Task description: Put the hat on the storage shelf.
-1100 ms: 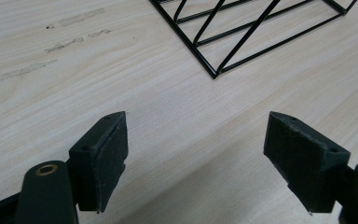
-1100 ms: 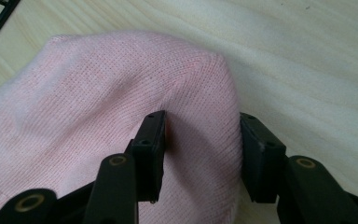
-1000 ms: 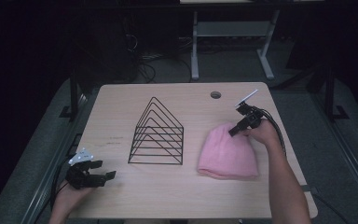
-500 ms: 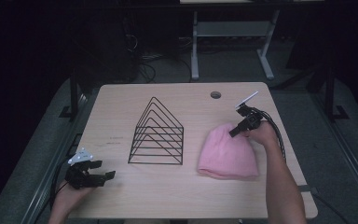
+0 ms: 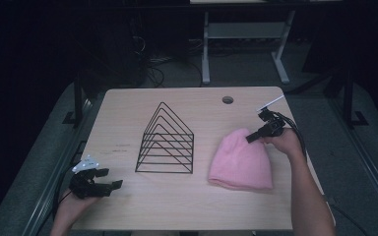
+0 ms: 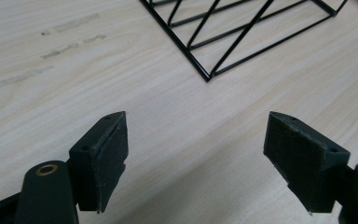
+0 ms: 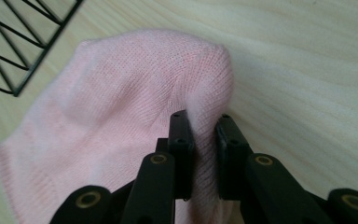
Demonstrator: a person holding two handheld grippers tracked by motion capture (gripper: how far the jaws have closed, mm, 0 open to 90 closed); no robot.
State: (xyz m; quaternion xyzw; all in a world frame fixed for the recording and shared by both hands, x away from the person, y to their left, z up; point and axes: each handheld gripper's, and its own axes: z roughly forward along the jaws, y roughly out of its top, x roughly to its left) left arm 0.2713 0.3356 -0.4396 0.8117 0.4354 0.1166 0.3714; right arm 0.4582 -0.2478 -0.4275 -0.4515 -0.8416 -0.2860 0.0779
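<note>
A pink knitted hat (image 5: 241,160) lies flat on the wooden table (image 5: 128,113), right of centre. My right gripper (image 5: 250,138) has just been closing and now pinches a fold of the hat's crown (image 7: 200,98) between its pads, at the hat's far right corner. The fabric bunches up between the two jaws in the right gripper view (image 7: 204,140). My left gripper (image 5: 113,185) rests near the table's front left corner, jaws wide apart, with only bare wood between them (image 6: 196,158).
A black wire rack (image 5: 166,142) shaped like nested triangles stands at the table's middle, its corner near my left gripper (image 6: 207,74). A round cable hole (image 5: 227,100) sits at the far edge. Dark floor and a desk frame (image 5: 241,44) lie beyond.
The right gripper's jaws have closed on the hat's top corner. The left hand and gripper have kept still.
</note>
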